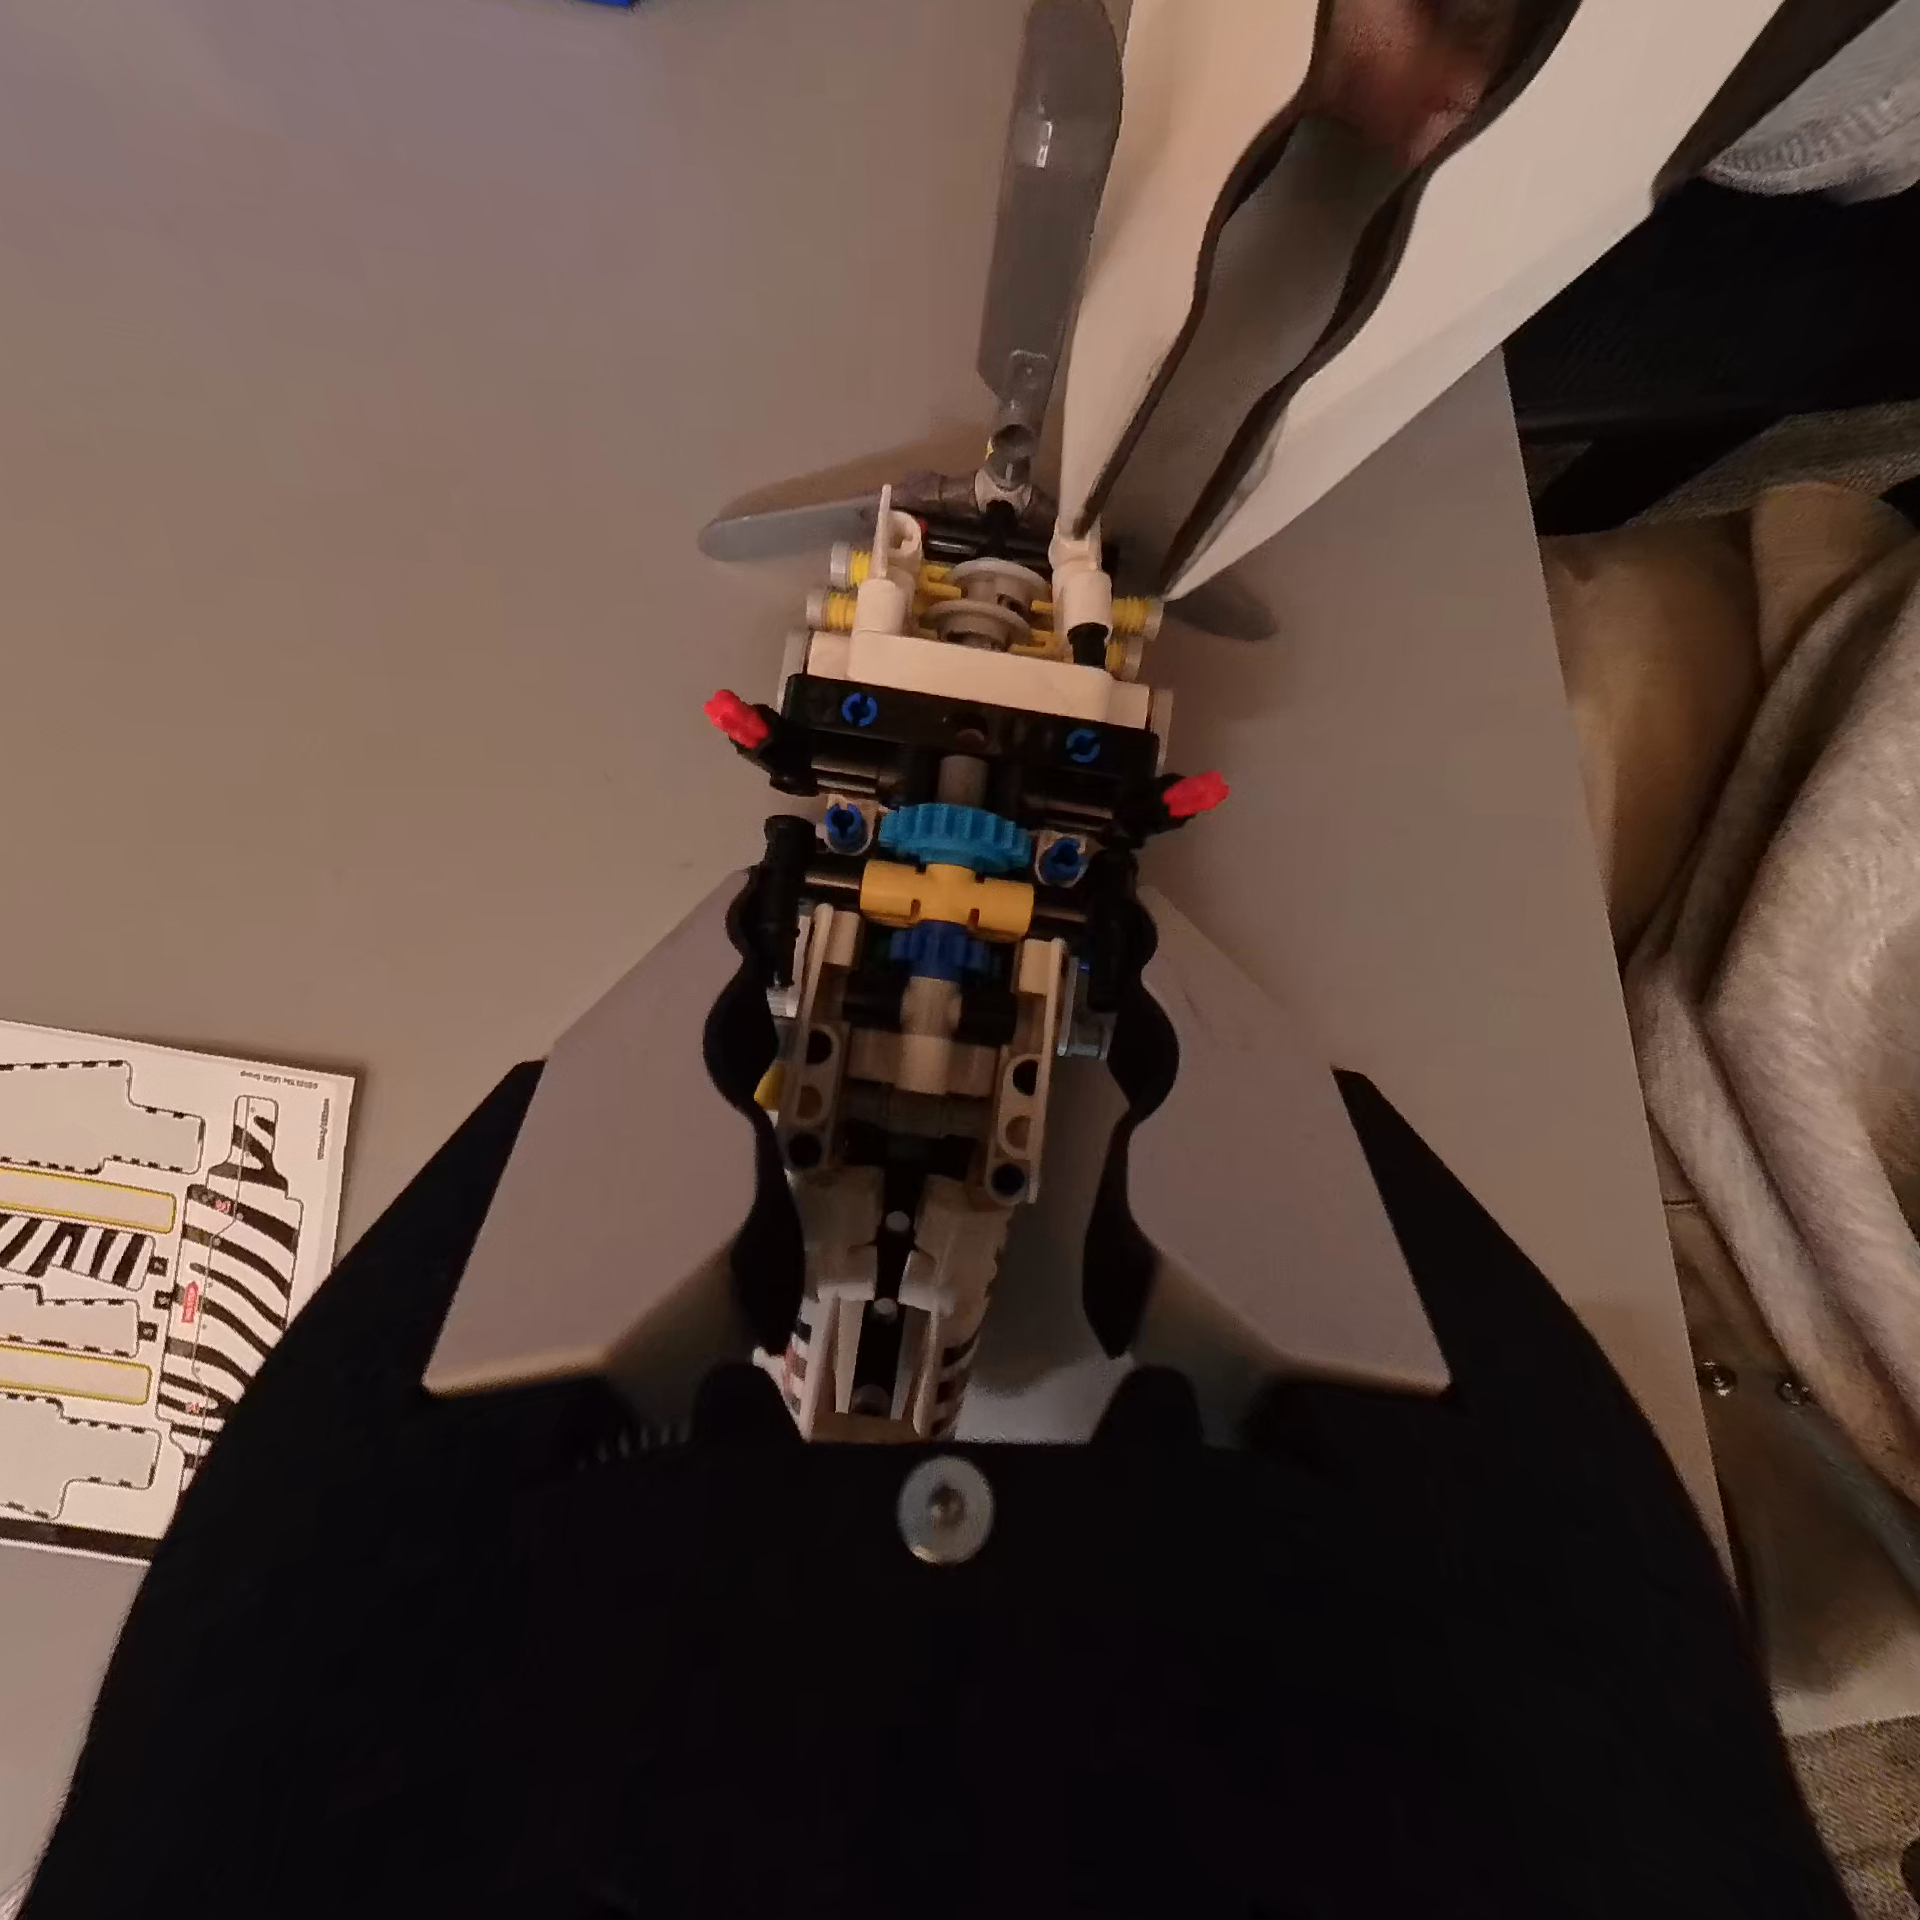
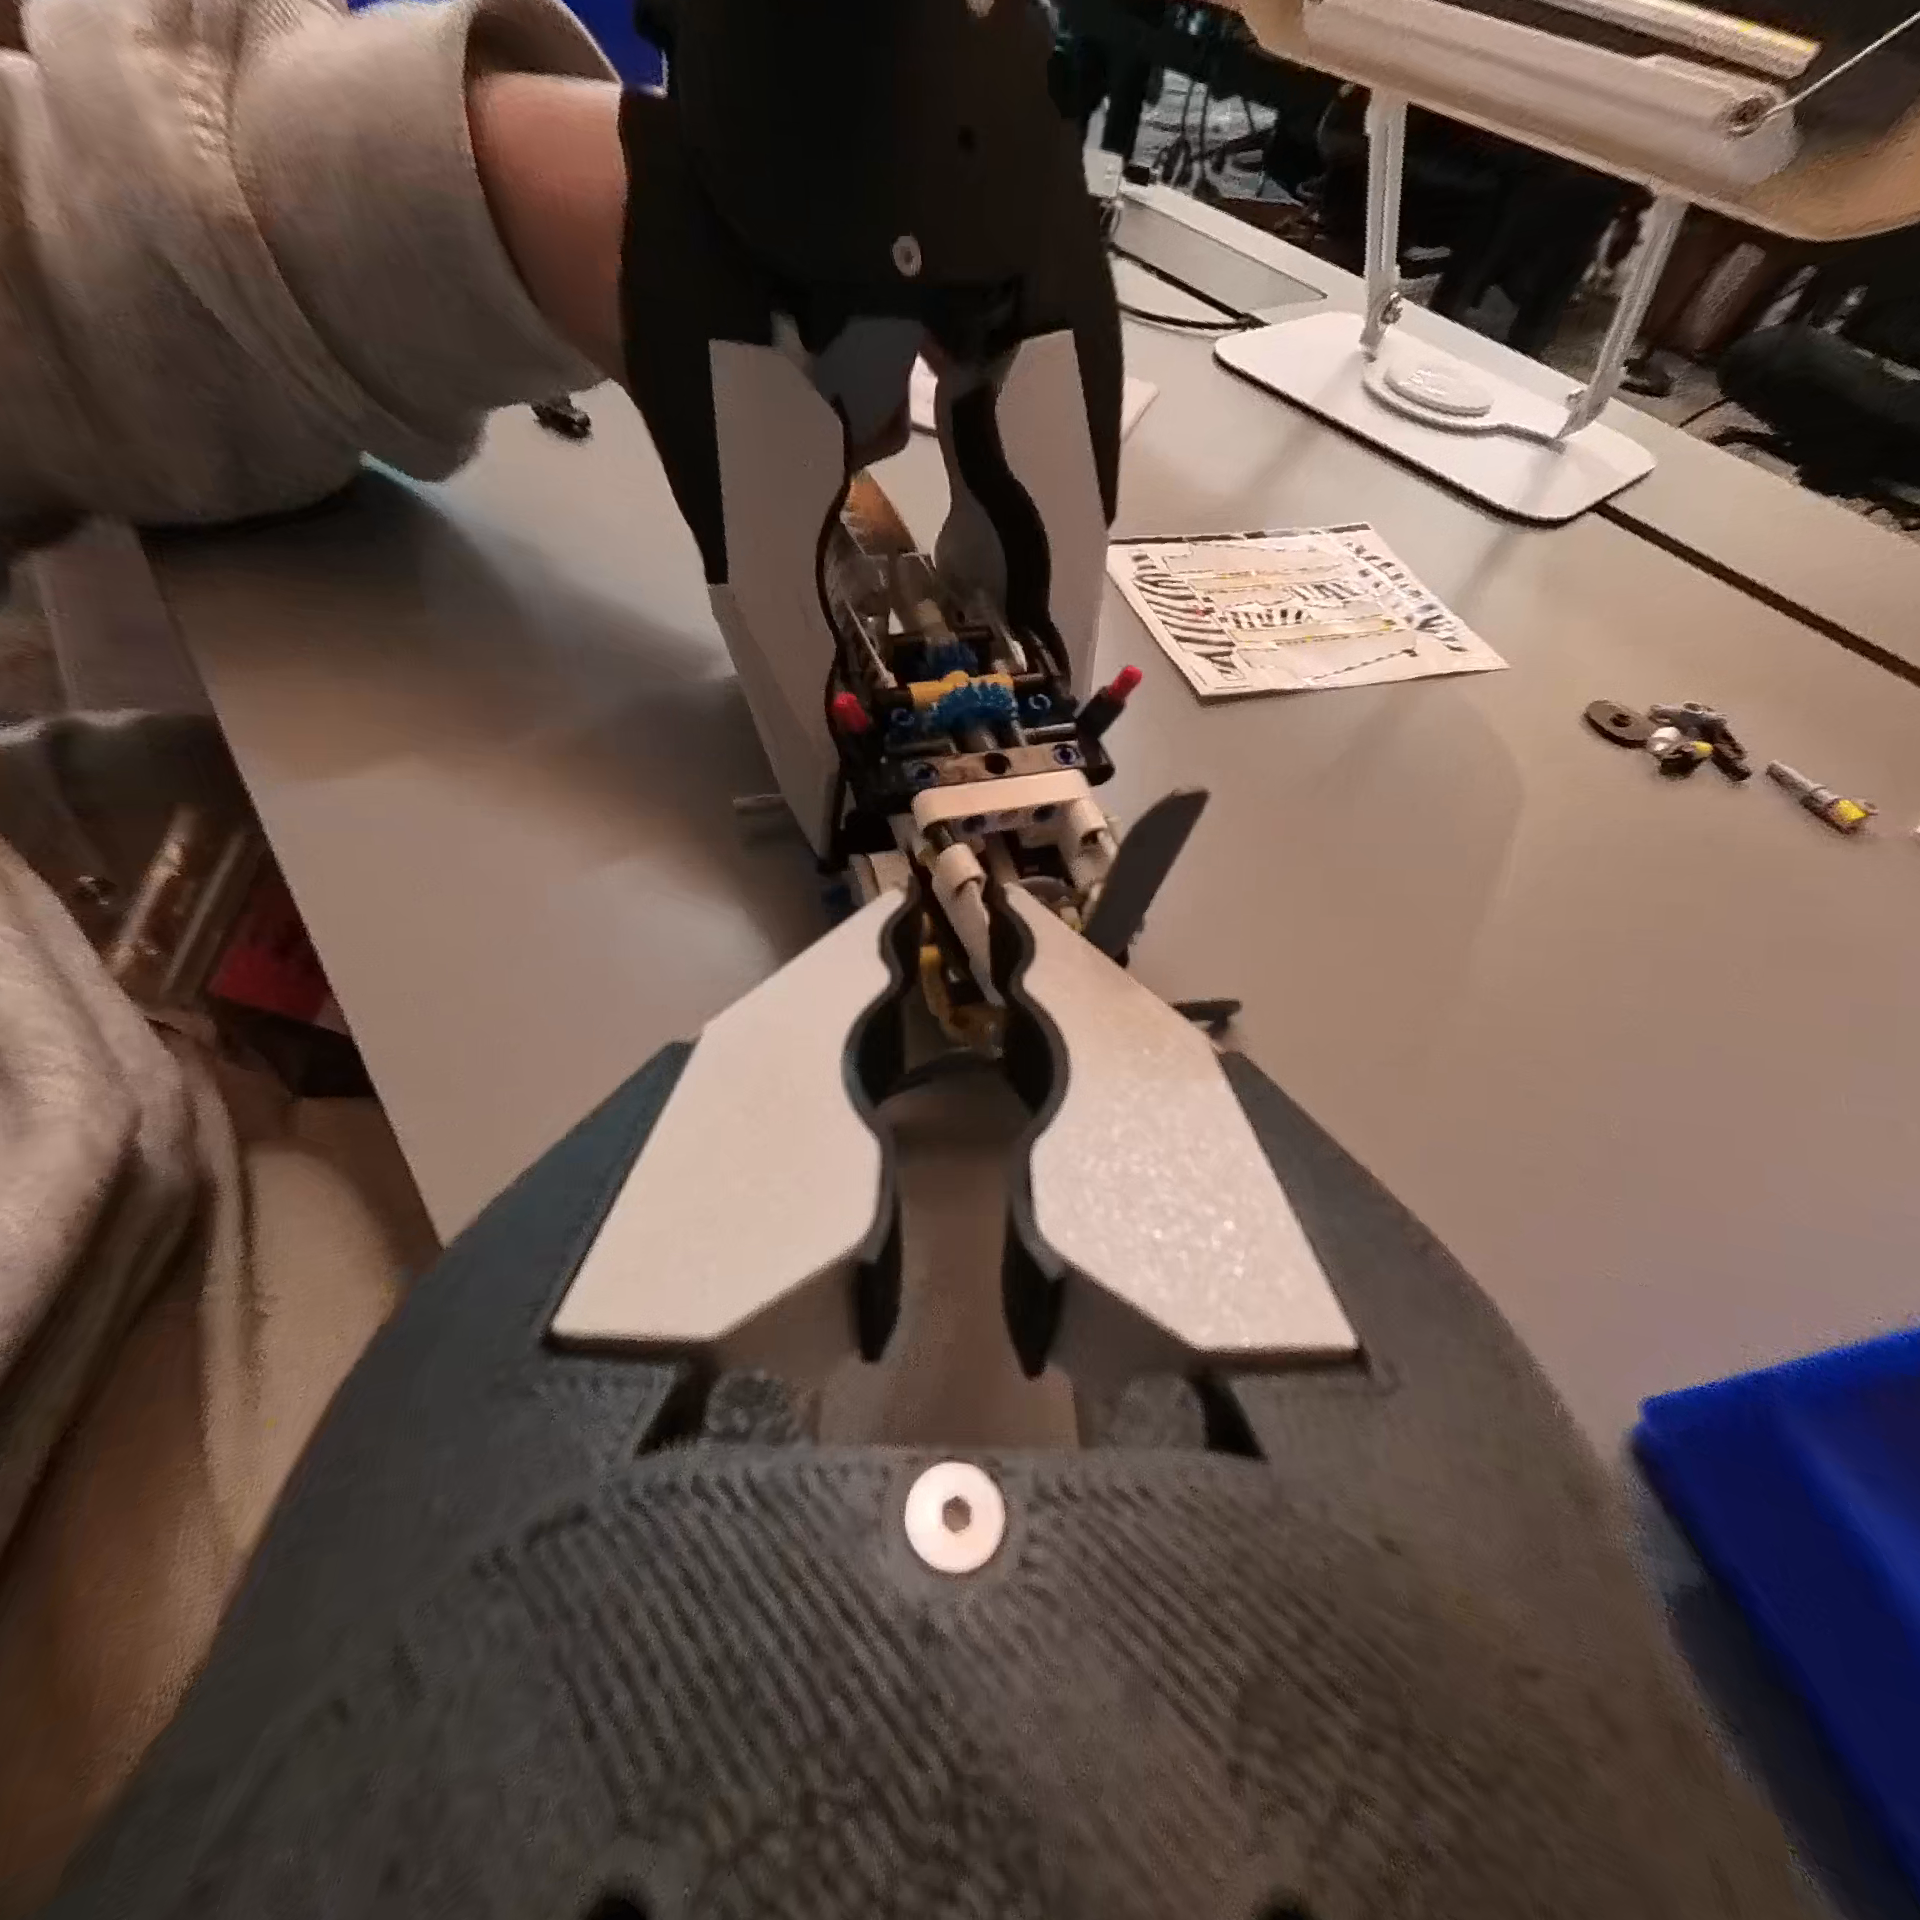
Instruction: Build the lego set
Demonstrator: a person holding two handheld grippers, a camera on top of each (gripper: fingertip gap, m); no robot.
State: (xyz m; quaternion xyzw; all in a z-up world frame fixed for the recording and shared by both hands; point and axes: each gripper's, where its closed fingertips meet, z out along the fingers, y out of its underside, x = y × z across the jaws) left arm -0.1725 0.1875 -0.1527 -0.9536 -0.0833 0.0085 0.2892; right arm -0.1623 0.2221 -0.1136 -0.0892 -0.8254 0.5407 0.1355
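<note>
The partly built lego model (image 1: 956, 862) has black, white and yellow beams, blue gears, red pins and grey propeller blades (image 1: 1049, 208) at its far end. My left gripper (image 1: 940, 935) is shut on the model's body and holds it just above the table. My right gripper (image 2: 964, 909) reaches the model's propeller end, its fingertips closed on a white connector piece (image 2: 961, 883) there. In the left wrist view the right gripper (image 1: 1127, 556) comes in from the top right. In the right wrist view the left gripper (image 2: 956, 686) holds the model (image 2: 977, 727) from behind.
A zebra-striped sticker sheet (image 1: 156, 1278) lies on the grey table (image 1: 416, 520), also in the right wrist view (image 2: 1299, 613). Loose small parts (image 2: 1694, 738) lie to the right. A blue bin (image 2: 1797, 1558) is at the near right and a white stand base (image 2: 1434, 416) farther back. The table edge (image 1: 1558, 831) is close. The tips of one gripper are about 6 cm away from the tips of the other.
</note>
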